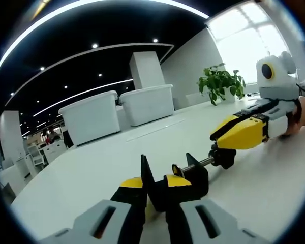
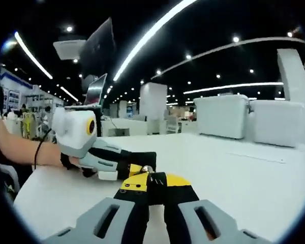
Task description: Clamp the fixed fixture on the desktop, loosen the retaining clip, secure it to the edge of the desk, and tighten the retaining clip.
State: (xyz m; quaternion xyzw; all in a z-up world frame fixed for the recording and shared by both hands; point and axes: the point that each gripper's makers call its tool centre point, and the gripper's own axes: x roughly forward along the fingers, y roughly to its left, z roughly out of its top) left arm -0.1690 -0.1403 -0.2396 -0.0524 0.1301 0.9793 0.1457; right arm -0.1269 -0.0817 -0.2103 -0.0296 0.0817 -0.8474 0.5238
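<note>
The black clamp fixture (image 1: 185, 178) is seen lying on the white bench (image 1: 91, 168), its frame gripped between the closed jaws of the left tool (image 1: 155, 195). Its screw handle, out toward two o'clock in the left gripper view, is pinched by the closed right tool (image 1: 229, 147). Two white bins (image 1: 117, 112) are seen at eleven o'clock, a potted plant (image 1: 221, 81) at one.

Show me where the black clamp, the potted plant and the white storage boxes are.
black clamp (image 1: 190, 175), left gripper view, on its C-shaped body.
potted plant (image 1: 221, 81), left gripper view, on its green leaves.
white storage boxes (image 1: 94, 117), left gripper view, on the nearer box's front wall.
</note>
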